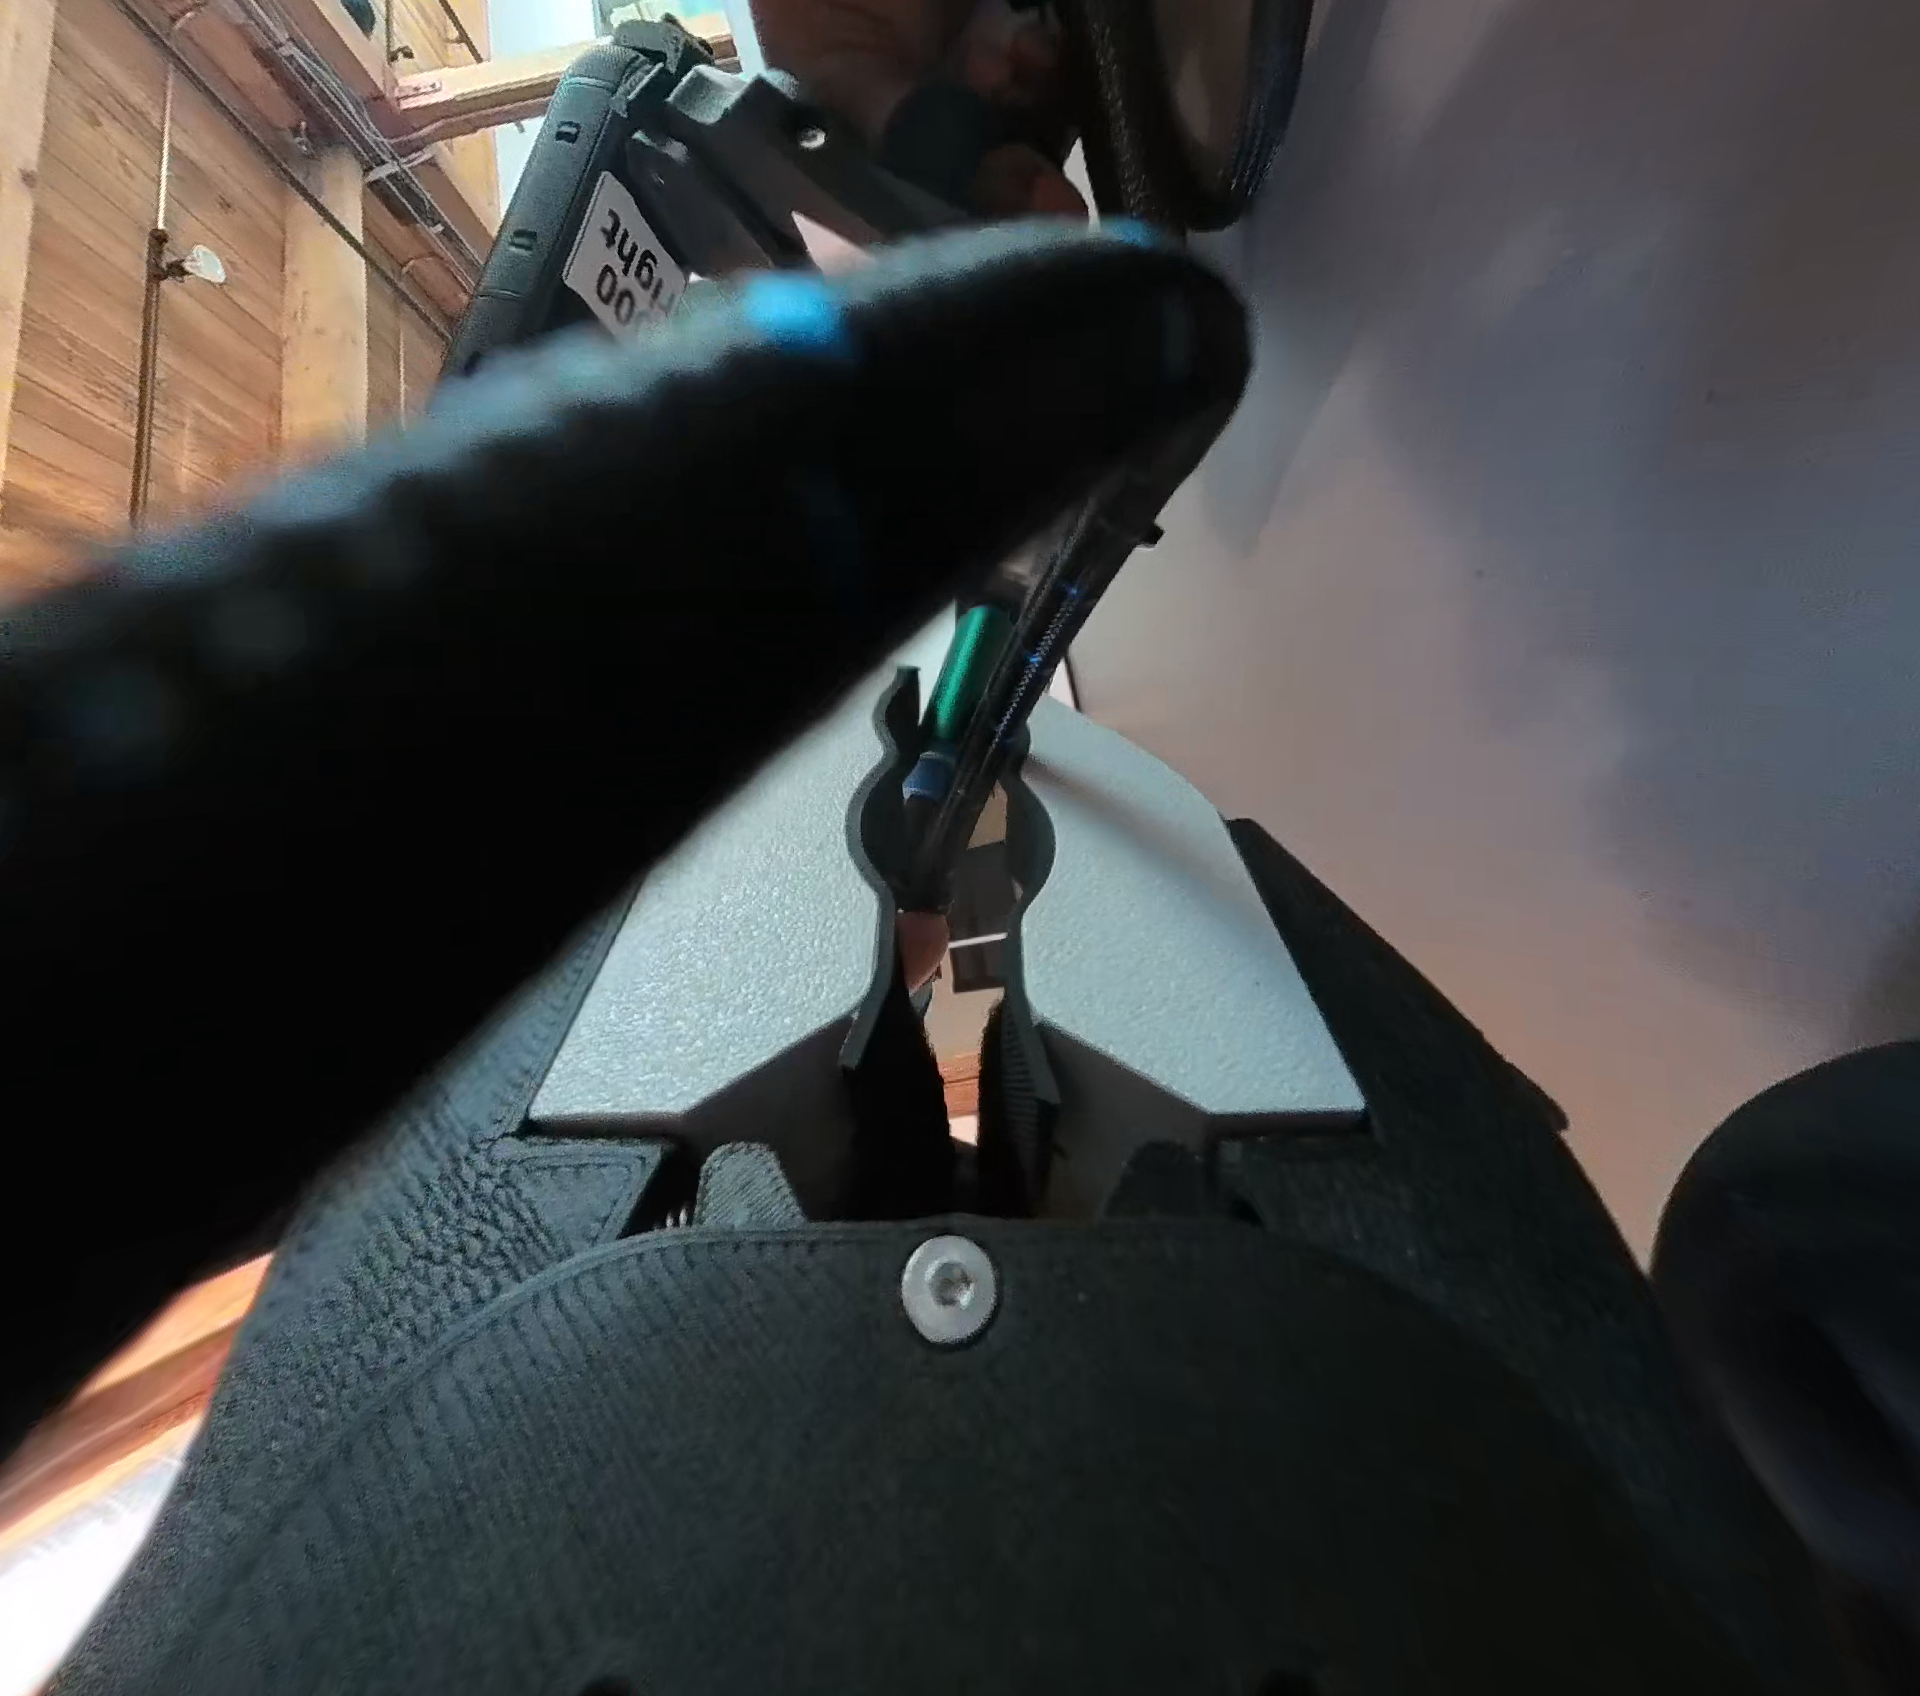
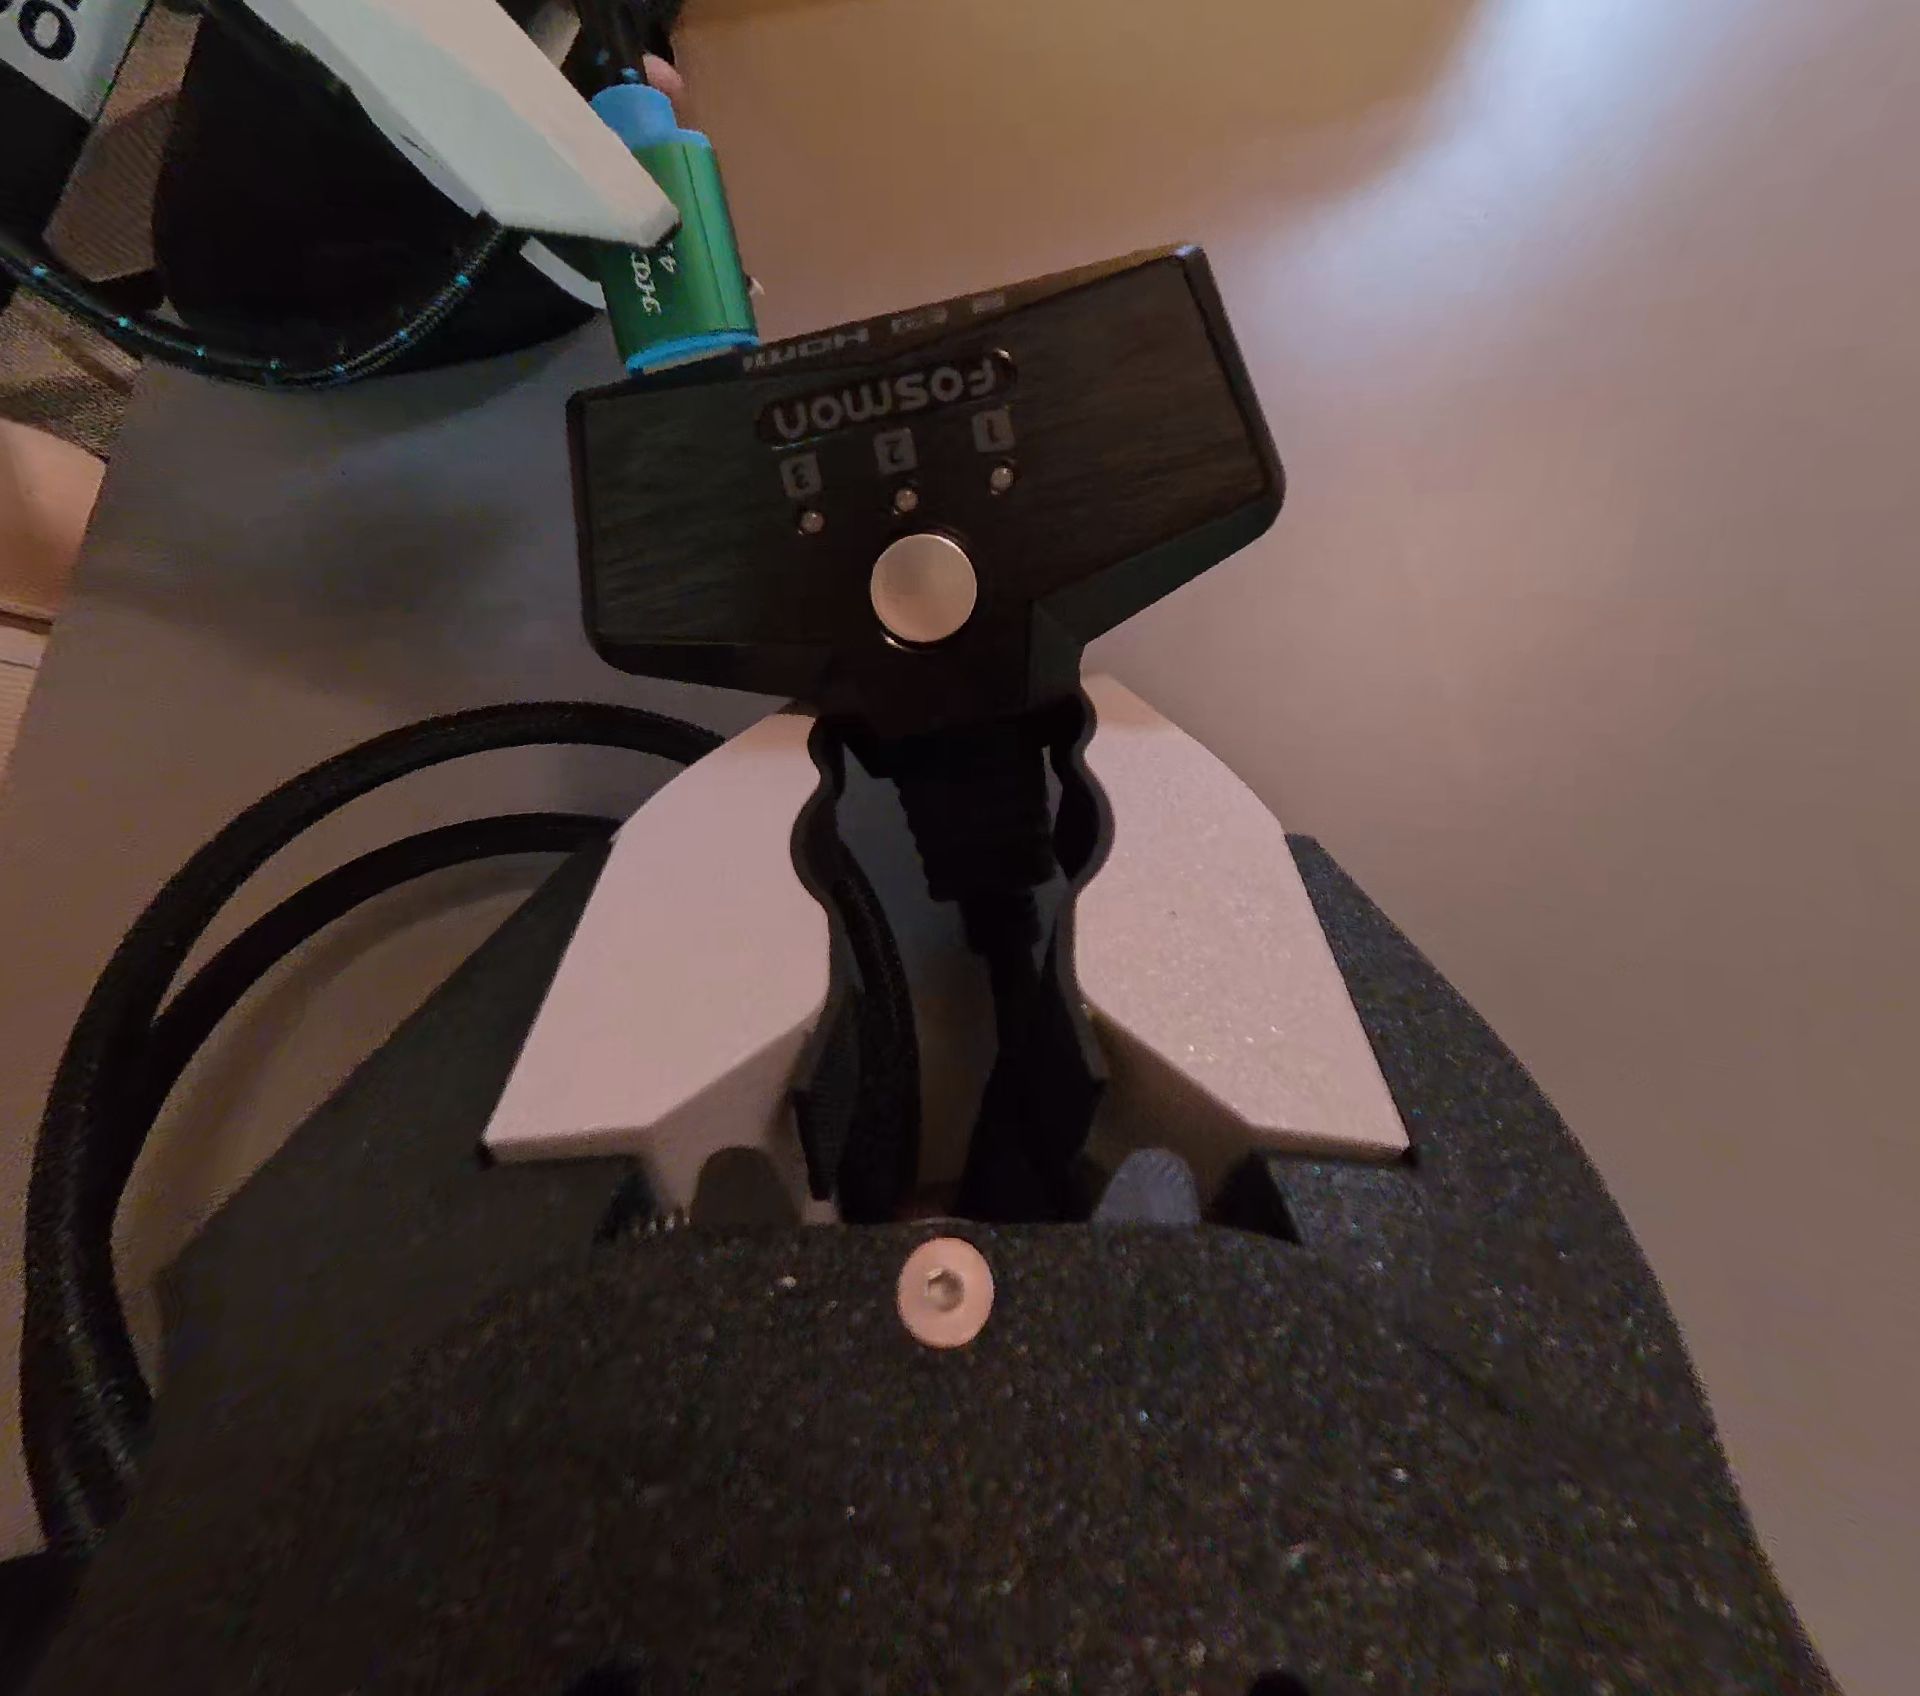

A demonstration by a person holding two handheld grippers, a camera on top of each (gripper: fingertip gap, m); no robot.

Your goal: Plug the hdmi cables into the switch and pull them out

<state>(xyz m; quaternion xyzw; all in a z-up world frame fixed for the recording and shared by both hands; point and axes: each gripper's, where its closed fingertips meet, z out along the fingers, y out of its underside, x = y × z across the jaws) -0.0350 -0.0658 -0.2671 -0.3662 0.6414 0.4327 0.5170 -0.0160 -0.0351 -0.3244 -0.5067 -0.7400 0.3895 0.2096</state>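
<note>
Right gripper (image 2: 951, 773) clamped on matte black switch (image 2: 914, 483); left gripper (image 2: 665, 212) pinching green metallic plug (image 2: 686, 254).

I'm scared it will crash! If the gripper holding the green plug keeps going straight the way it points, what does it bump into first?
Probably the black switch. The left gripper carries the green plug with its tip right at the switch's far edge, so the plug likely meets it first; depth is hard to judge.
</note>
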